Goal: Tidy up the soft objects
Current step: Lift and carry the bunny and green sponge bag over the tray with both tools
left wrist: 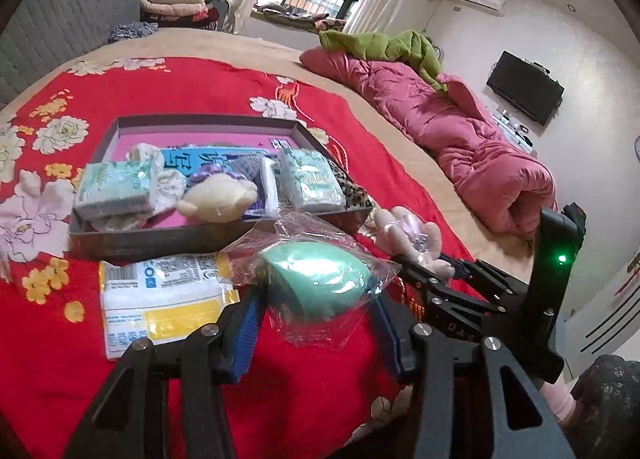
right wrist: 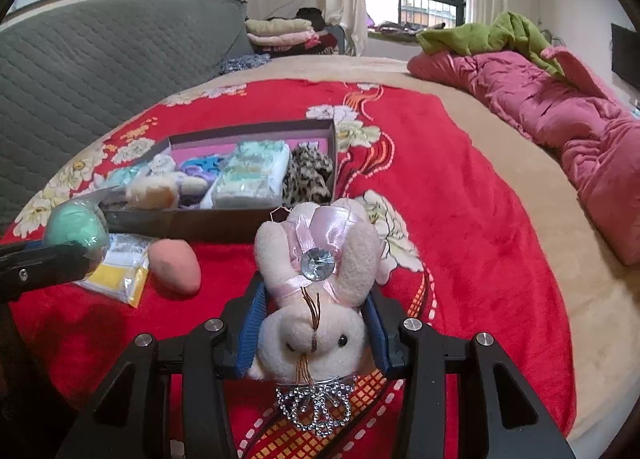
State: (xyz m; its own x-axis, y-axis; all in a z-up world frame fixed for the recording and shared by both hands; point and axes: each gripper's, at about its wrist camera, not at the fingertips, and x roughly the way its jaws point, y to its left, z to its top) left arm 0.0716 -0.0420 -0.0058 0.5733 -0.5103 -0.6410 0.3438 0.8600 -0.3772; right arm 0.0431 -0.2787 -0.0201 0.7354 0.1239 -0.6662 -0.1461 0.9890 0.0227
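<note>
My left gripper (left wrist: pixel 316 295) is shut on a mint-green sponge (left wrist: pixel 316 279) wrapped in clear plastic, held above the red blanket just in front of the shallow box (left wrist: pixel 160 237). My right gripper (right wrist: pixel 316 307) is shut on a white plush bunny (right wrist: pixel 316 283) with a pink bow, a gem and a small tiara, its head toward the camera. The box (right wrist: pixel 224 225) holds tissue packs (left wrist: pixel 116 189), a cream plush (left wrist: pixel 218 199), purple and leopard-print items. A pink sponge (right wrist: pixel 176 265) lies on the blanket near a yellow-white packet (left wrist: pixel 160 299). The right gripper with the bunny (left wrist: pixel 416 243) shows at the right of the left wrist view.
A rumpled pink quilt (left wrist: pixel 460 139) with a green cloth on it lies along the bed's right side. A grey padded headboard (right wrist: pixel 100 71) stands behind the box. Folded clothes (right wrist: pixel 280 35) are stacked by the window. Red flowered blanket (right wrist: pixel 460 219) spreads right of the box.
</note>
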